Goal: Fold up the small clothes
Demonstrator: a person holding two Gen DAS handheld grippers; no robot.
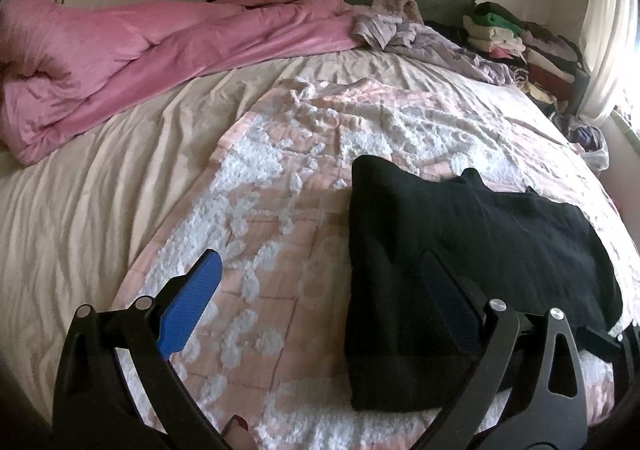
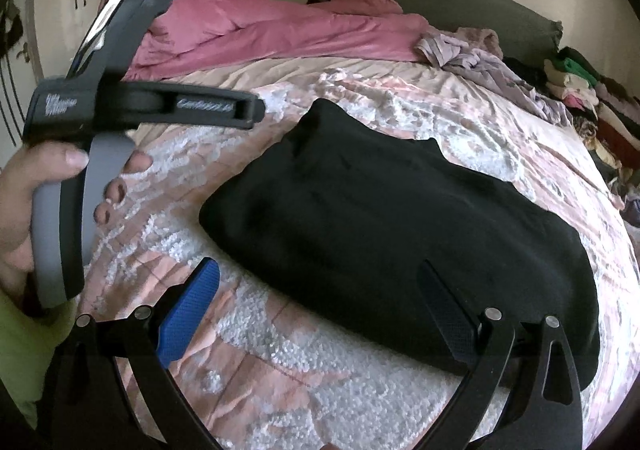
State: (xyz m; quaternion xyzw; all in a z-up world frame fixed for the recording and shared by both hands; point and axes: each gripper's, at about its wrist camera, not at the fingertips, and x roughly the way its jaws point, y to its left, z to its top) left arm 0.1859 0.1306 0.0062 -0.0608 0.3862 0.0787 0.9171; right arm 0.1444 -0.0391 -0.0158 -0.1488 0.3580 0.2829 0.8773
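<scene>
Seemingly folded black garment (image 2: pixel 384 226) flat on bedspread (image 2: pixel 280 362), long axis near-left to far-right; both tools spread wide, empty.

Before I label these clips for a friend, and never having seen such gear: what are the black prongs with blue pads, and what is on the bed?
They are handheld grippers, one per hand, each with a camera looking along its fingers. One picture is from the left gripper, the other from the right gripper, which also shows the hand holding the left one. Both are open and hold nothing. A folded black garment lies on a pink and white bedspread; a pink duvet and stacked clothes lie behind.
</scene>
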